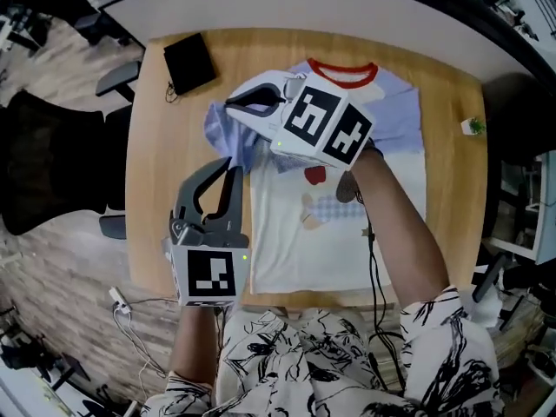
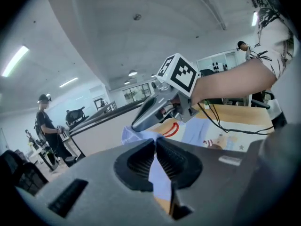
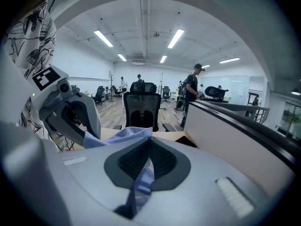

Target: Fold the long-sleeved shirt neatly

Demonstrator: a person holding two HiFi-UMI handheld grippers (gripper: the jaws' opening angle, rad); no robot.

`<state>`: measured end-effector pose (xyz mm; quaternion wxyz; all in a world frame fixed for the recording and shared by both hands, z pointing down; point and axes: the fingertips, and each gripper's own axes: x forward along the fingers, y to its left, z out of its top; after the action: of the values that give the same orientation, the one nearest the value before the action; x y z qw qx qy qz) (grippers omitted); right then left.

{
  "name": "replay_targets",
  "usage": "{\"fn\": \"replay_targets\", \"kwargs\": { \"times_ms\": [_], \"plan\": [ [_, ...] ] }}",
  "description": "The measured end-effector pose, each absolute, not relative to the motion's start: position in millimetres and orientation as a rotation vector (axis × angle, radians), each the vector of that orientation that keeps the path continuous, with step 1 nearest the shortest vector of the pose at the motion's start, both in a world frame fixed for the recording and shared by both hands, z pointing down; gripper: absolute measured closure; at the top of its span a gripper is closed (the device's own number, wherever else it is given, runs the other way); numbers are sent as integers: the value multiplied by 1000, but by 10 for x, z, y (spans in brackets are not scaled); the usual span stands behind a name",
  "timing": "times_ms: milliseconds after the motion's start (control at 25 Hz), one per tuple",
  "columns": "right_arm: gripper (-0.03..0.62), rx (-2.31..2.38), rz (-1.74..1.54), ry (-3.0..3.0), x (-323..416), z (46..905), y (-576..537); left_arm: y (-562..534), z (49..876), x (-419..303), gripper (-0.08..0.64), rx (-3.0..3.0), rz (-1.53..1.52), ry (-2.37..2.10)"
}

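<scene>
A long-sleeved shirt [image 1: 339, 233], white in the body with lavender sleeves and a red collar [image 1: 344, 75], lies flat on the wooden table [image 1: 148, 198]. Its left-side sleeve [image 1: 224, 133] is lifted off the table and bunched between both grippers. My left gripper [image 1: 224, 168] points up from the near left and is shut on the lavender sleeve cloth [image 2: 159, 178]. My right gripper [image 1: 233, 104] reaches across the shirt's chest toward the left and is shut on the same sleeve [image 3: 143, 178]. Each gripper shows in the other's view: right gripper [image 2: 141, 121], left gripper [image 3: 77, 114].
A black pouch [image 1: 189, 62] lies at the table's far left corner. A small green plant [image 1: 474, 126] sits at the right edge. Cables [image 1: 126, 307] hang off the near left corner. A black office chair [image 3: 141, 105] stands beyond the table's left side, and people stand farther back.
</scene>
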<state>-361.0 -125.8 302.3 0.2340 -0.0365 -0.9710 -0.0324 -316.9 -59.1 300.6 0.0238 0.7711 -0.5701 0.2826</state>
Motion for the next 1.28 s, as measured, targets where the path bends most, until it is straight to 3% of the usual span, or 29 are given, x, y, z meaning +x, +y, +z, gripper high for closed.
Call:
{"fn": "replay_targets", "kwargs": {
  "times_ms": [560,920,1280],
  "plan": [
    [577,327,-38,-2658,-1210,3001,-2173,-1382,3050,-1061,538,2585,1016,-1526],
    [577,435,80,-2589,-112,3936,-2424,-1621,3900,-79,538,2637,1065,-1324],
    [571,452,188,-2518,458,4820,-2615,-1816,4694,486,522,2585,1115,-1215]
  ]
}}
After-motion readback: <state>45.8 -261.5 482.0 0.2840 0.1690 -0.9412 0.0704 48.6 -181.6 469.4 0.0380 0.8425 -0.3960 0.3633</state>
